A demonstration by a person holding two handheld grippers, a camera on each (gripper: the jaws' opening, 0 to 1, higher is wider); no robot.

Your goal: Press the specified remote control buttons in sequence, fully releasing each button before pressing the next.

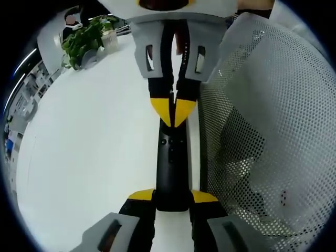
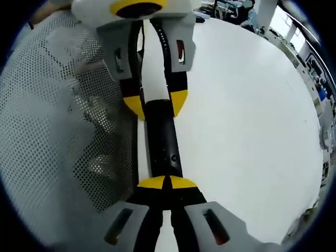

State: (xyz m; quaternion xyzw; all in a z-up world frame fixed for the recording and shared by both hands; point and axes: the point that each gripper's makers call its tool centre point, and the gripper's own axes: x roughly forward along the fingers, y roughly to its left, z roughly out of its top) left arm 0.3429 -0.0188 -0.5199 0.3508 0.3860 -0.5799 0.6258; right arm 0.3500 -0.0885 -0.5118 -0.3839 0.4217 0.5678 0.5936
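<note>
Yellow tips of my left hand-held gripper (image 1: 172, 197) stand on both sides of the near end of the black remote control (image 1: 171, 168), and the jaws are closed on it, so this one holds the remote steady on the white surface (image 1: 94, 157). In the right gripper view I see the same hold from the other end, where the left one grips the far part of the remote (image 2: 163, 136).

My right hand-held gripper (image 2: 167, 182) has its jaws brought together, the two yellow tips meeting with nothing between them. The joined tips lie over the button end of the remote, right by a small round button (image 2: 174, 157). Whether they press it now or only rest above it, I cannot tell.

I judge that one press of the sequence is in hand. The next move calls for lifting the tips fully off, then shifting a little along the remote to the next button.

Just beside the remote stands a white mesh basket (image 1: 273, 131), and far off a green plant (image 1: 84, 39).
</note>
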